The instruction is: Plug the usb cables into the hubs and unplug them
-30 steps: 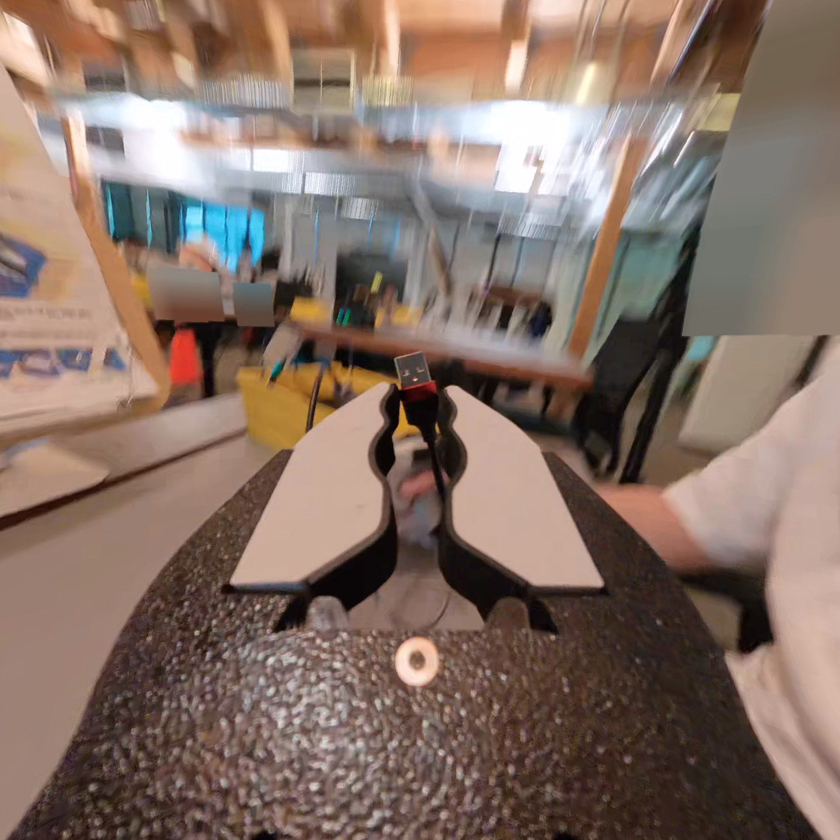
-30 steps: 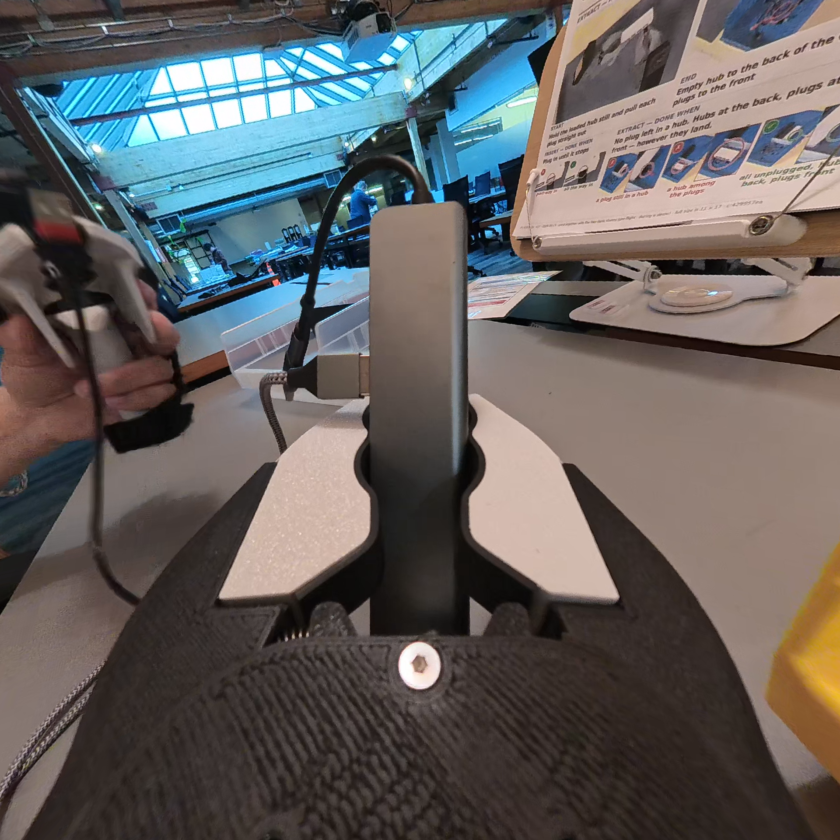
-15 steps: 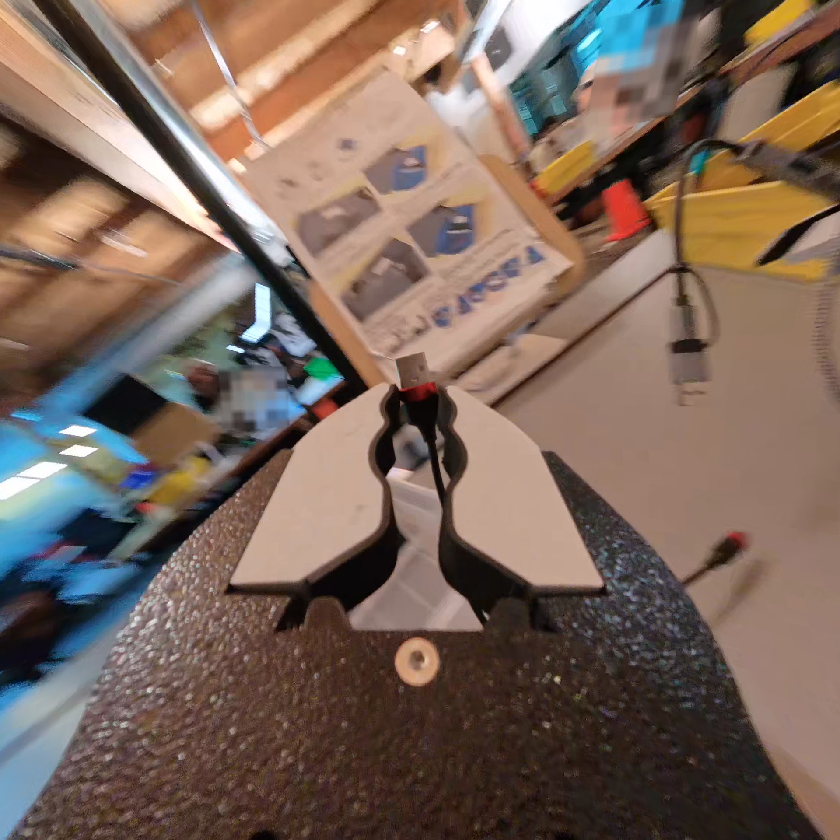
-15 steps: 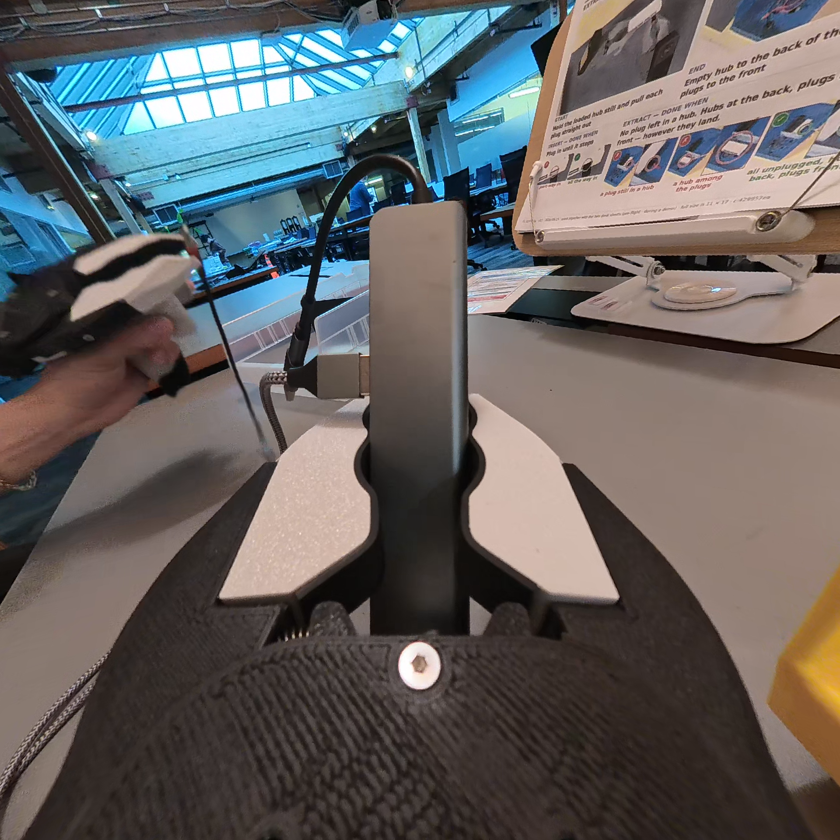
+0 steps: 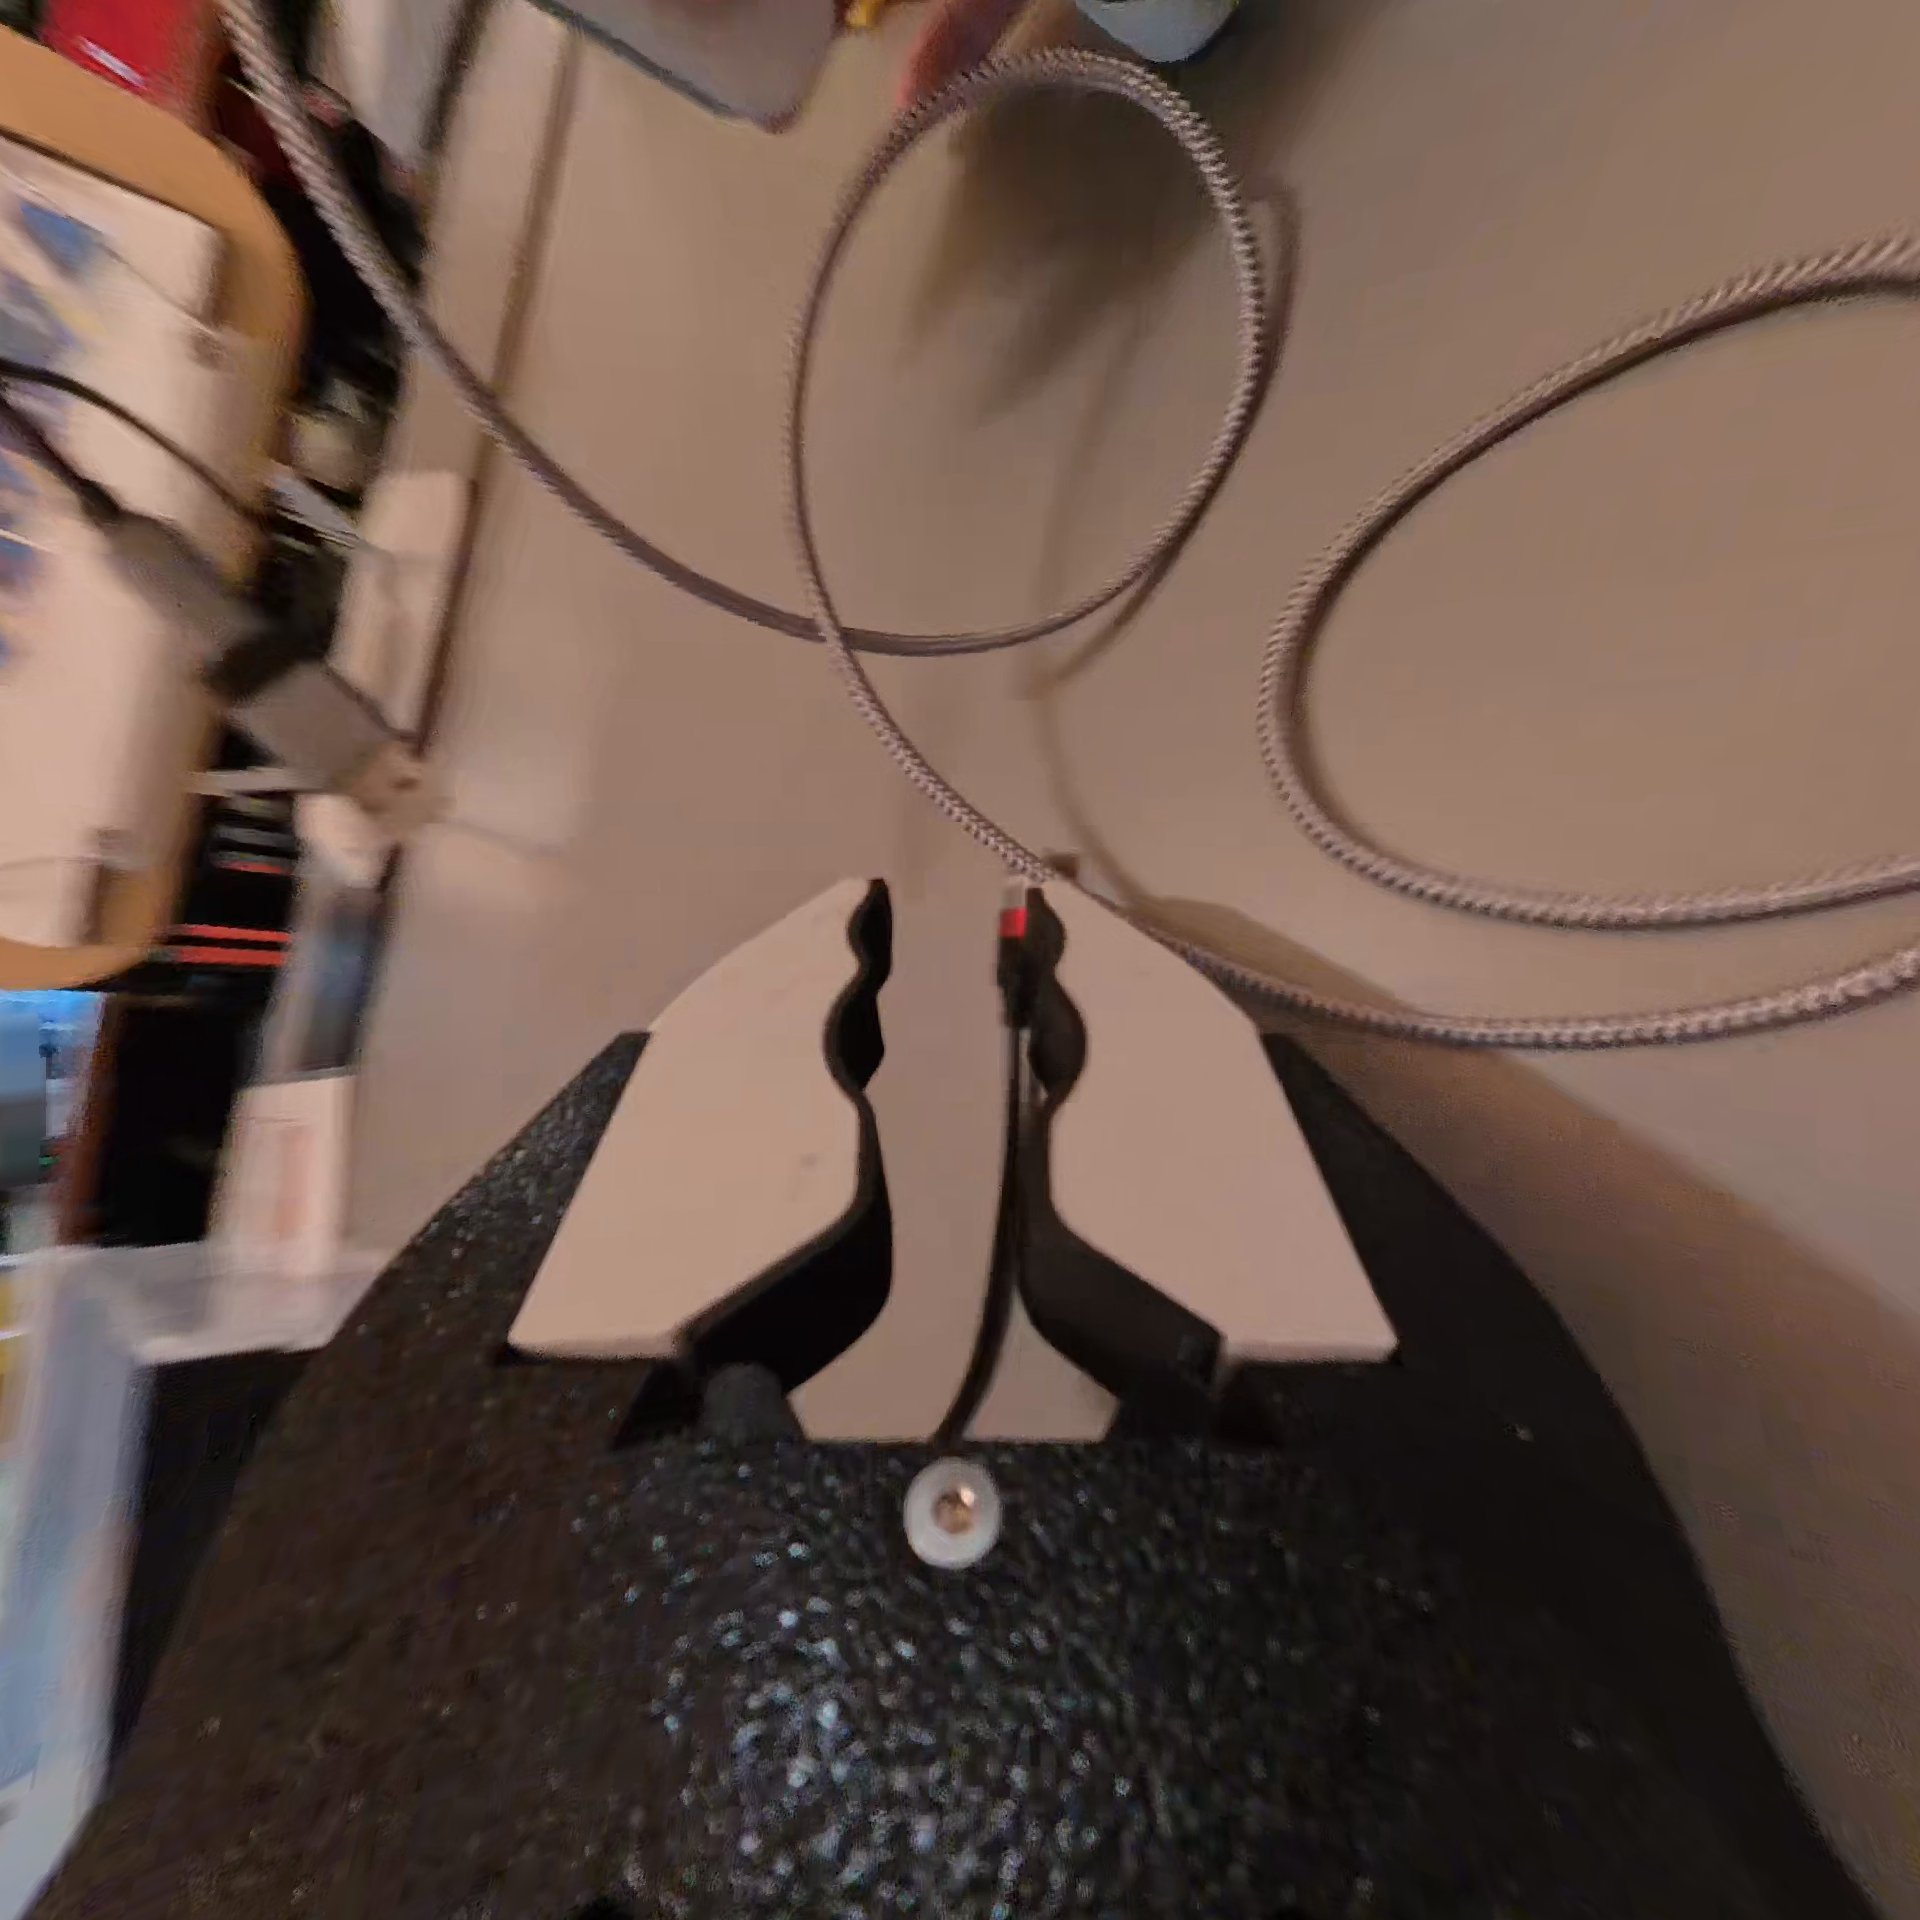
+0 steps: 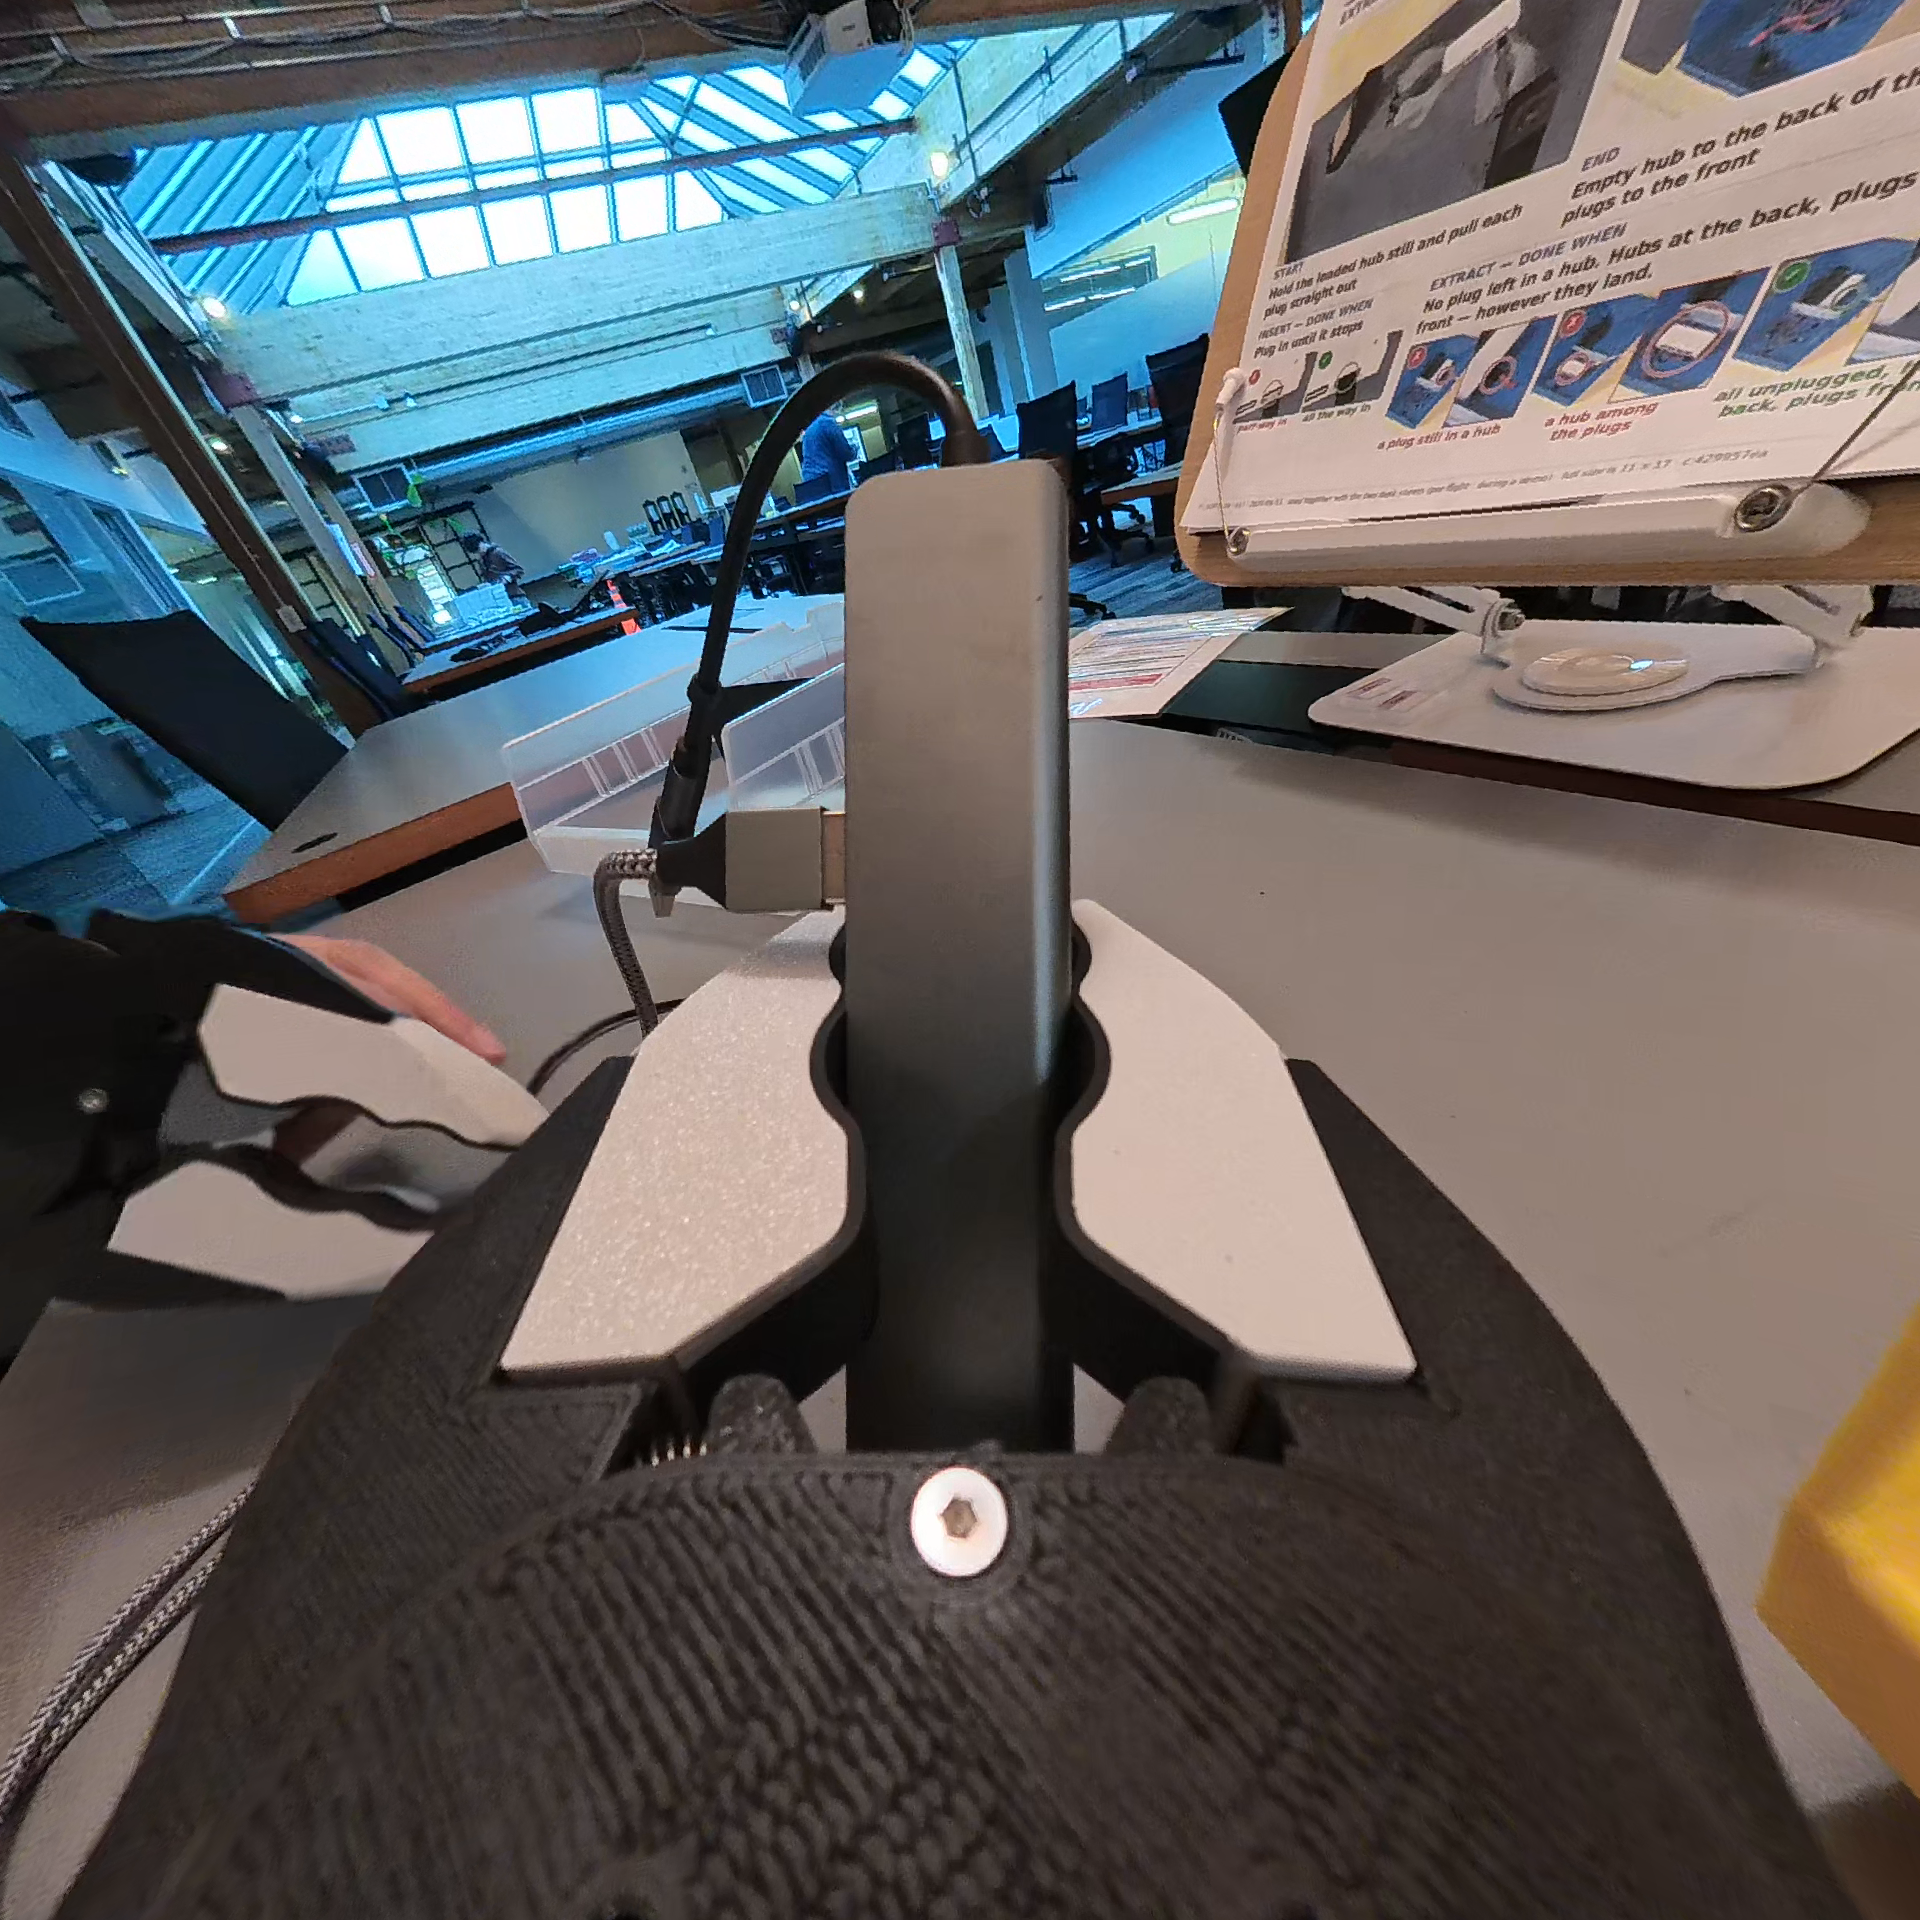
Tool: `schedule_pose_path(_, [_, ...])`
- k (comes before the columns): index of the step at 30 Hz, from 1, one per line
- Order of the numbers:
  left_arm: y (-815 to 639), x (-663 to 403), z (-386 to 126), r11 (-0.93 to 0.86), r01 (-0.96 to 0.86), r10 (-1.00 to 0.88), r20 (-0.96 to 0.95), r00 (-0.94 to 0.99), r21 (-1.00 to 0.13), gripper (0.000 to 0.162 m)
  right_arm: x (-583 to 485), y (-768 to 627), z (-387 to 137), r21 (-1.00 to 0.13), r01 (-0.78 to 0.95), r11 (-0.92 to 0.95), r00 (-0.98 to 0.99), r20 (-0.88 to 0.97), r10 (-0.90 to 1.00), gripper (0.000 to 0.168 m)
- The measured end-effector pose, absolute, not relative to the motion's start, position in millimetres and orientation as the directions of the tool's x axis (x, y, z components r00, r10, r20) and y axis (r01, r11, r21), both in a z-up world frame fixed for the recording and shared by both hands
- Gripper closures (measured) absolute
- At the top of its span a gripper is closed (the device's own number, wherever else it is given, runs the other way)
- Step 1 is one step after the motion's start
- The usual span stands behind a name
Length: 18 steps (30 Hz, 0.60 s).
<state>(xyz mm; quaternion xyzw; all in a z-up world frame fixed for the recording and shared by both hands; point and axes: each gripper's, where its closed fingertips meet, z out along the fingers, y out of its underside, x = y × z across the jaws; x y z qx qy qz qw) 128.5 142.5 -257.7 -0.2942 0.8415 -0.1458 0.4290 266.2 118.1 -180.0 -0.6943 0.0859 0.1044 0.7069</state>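
Note:
My right gripper (image 6: 956, 925) is shut on a dark grey USB hub (image 6: 956, 779) and holds it upright above the table. A grey-shelled plug (image 6: 774, 857) on a braided cable sits in the hub's left side. The hub's own black lead (image 6: 748, 582) loops down from its top. My left gripper (image 5: 951, 904) points down at the table, jaws apart. A red-and-black USB plug (image 5: 1013, 935) lies against the right finger, its thin black cable trailing back. The left gripper also shows in the right wrist view (image 6: 312, 1132), low beside the hub.
Loops of braided grey cable (image 5: 1039, 416) lie on the grey table (image 6: 1507, 1039) under the left gripper. An instruction sheet on a white stand (image 6: 1558, 260) is at the back right. A yellow bin (image 6: 1860, 1558) is at the near right. A clear plastic tray (image 6: 644, 769) stands behind the hub. Left tips to right tips: about 15 cm.
The left gripper swung from pointing up and outward down to the table beside the hub, and its jaws have parted off the red plug. The right gripper and hub held still.

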Motion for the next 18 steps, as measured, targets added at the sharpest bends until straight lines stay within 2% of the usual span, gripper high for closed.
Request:
schedule_pose_path(1, [138, 128, -266, 0.755, -0.400, -0.655, -0.568, -0.499, -0.520, 0.135, 266, 118, -180, -0.963, -0.268, 0.015, 0.963, -0.268, 0.029, 0.134])
schedule_pose_path(3, [130, 125, -276, 0.679, -0.468, -0.724, -0.416, -0.550, -0.565, 0.115, 267, 118, -180, -0.962, -0.272, 0.018, 0.962, -0.271, 0.029, 0.134])
schedule_pose_path(5, [124, 119, -277, 0.617, -0.508, -0.754, -0.267, -0.600, -0.601, 0.110, 267, 117, -179, -0.961, -0.275, 0.020, 0.961, -0.274, 0.030, 0.134])
schedule_pose_path(8, [135, 113, -264, 0.550, -0.553, -0.778, -0.142, -0.612, -0.626, 0.119, 267, 117, -179, -0.961, -0.277, 0.020, 0.961, -0.277, 0.031, 0.134])
schedule_pose_path(11, [157, 104, -264, 0.515, -0.642, -0.792, -0.027, -0.610, -0.568, 0.125, 266, 118, -180, -0.962, -0.272, 0.015, 0.962, -0.272, 0.033, 0.134])
schedule_pose_path(13, [163, 102, -268, 0.518, -0.658, -0.777, 0.021, -0.629, -0.546, 0.132, 265, 119, -180, -0.964, -0.267, 0.009, 0.963, -0.266, 0.035, 0.134])
schedule_pose_path(16, [161, 104, -279, 0.534, -0.672, -0.755, 0.069, -0.652, -0.513, 0.134, 264, 119, -181, -0.965, -0.263, 0.003, 0.964, -0.262, 0.037, 0.134])
schedule_pose_path(18, [154, 105, -286, 0.560, -0.659, -0.728, 0.082, -0.681, -0.502, 0.142, 265, 119, -181, -0.964, -0.265, 0.005, 0.964, -0.265, 0.036, 0.134])
